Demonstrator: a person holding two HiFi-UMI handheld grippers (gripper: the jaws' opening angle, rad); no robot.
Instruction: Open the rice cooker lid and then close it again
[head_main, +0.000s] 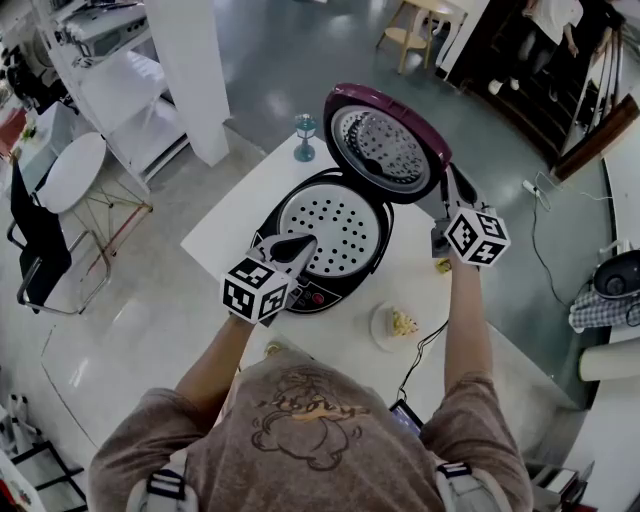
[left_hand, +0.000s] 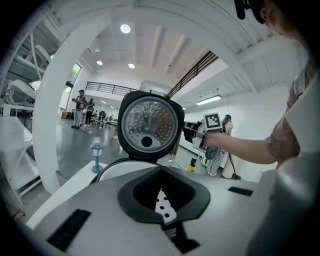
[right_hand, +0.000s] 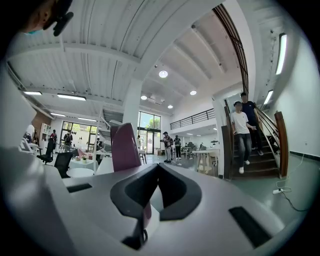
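The rice cooker (head_main: 322, 292) stands on a white table (head_main: 228, 232) with its lid (head_main: 386, 142) swung fully up and back, so the perforated metal inside faces the person. The pot mouth below is covered by a round perforated plate (head_main: 335, 225).

The left gripper (head_main: 303, 242) rests at the cooker's front edge, just above the control panel. In the left gripper view its jaws are clenched tip to tip with nothing between them, and the left gripper (left_hand: 160, 169) looks across the perforated plate at the raised lid (left_hand: 148, 125).

The right gripper (head_main: 455, 185) is held level at the lid's right edge, just beside it; whether it touches cannot be told. Its jaws are also clenched and empty. In the right gripper view the right gripper (right_hand: 157, 165) sees the maroon lid (right_hand: 124, 147) edge-on, just left of its tips.

A small teal goblet (head_main: 305, 137) stands on the table behind the cooker, left of the lid. A small plate (head_main: 381, 330) with a bit of food lies near the front right, apart from the cooker.
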